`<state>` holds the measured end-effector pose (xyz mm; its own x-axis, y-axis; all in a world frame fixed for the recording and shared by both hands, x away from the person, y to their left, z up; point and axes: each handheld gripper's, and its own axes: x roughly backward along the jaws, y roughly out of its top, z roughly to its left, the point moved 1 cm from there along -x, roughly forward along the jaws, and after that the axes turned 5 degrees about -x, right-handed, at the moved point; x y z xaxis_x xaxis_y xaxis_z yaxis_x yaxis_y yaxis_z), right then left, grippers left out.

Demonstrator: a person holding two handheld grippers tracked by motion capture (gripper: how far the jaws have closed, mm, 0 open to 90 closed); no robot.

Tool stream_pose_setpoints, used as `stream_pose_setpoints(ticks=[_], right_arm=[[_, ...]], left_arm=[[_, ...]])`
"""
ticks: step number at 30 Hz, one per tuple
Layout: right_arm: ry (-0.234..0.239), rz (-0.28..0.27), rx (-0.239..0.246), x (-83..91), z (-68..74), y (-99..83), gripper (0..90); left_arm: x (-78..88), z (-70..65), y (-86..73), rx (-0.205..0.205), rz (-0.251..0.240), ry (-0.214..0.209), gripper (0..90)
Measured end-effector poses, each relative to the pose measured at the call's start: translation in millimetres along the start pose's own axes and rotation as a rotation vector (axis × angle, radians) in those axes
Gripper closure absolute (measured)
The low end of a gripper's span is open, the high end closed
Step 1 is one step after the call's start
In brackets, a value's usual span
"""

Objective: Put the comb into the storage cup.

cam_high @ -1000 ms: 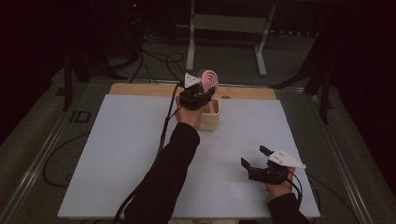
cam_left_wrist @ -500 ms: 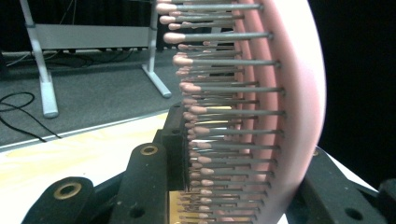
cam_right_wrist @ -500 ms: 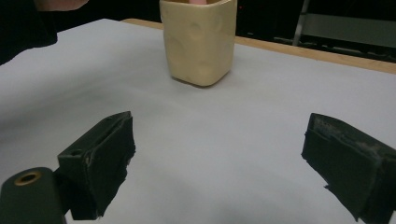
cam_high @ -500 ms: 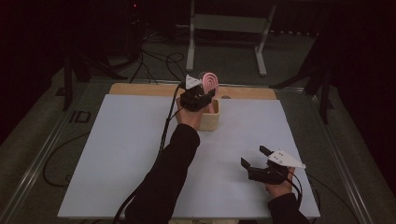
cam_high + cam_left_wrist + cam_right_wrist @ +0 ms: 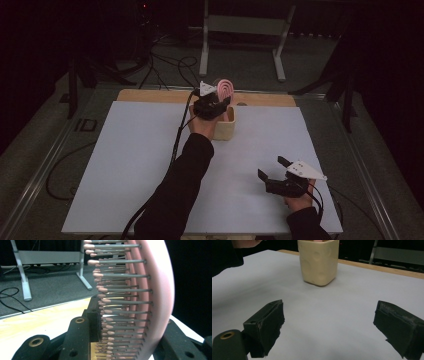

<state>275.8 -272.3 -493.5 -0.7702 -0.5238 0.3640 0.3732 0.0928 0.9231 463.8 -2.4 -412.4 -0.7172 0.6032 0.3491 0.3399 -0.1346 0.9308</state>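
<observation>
The left gripper (image 5: 216, 102), just above the middle of the high view, is clenched on a pink hairbrush (image 5: 226, 88). In the left gripper view its two black jaws press on the brush head (image 5: 155, 295) from both sides, one against the bristle tips, the other against the smooth pink back. The brush stands roughly upright, its rounded head rising above the gripper. Its grey bristles (image 5: 120, 290) with pink ball tips stick out sideways in close rows toward the left of that view. In the high view the face of the head shows curved pink and darker bands.

The brush is held over a cream-coloured cup (image 5: 224, 126), which stands on the white worktop (image 5: 130, 165) near its far edge, just below the gripper in the frame. Whether the lower end of the brush is inside the cup cannot be told. The cup has rounded corners and shallow dimples on its wall (image 5: 318, 262).

The right gripper (image 5: 274, 170), in the lower right of the high view, is released: its jaws stand wide apart with nothing between them, just above the bare worktop and pointing toward the cup, well apart from it.
</observation>
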Motion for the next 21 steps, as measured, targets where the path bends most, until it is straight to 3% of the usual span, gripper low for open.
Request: stream_pose_setpoints(ticks=[21], right_arm=[[0.000,0.002,0.002,0.2,-0.4,-0.3,9.2]], left_arm=[[-6.5,-0.8,-11.0,0.008,0.028,0.002,64.3]])
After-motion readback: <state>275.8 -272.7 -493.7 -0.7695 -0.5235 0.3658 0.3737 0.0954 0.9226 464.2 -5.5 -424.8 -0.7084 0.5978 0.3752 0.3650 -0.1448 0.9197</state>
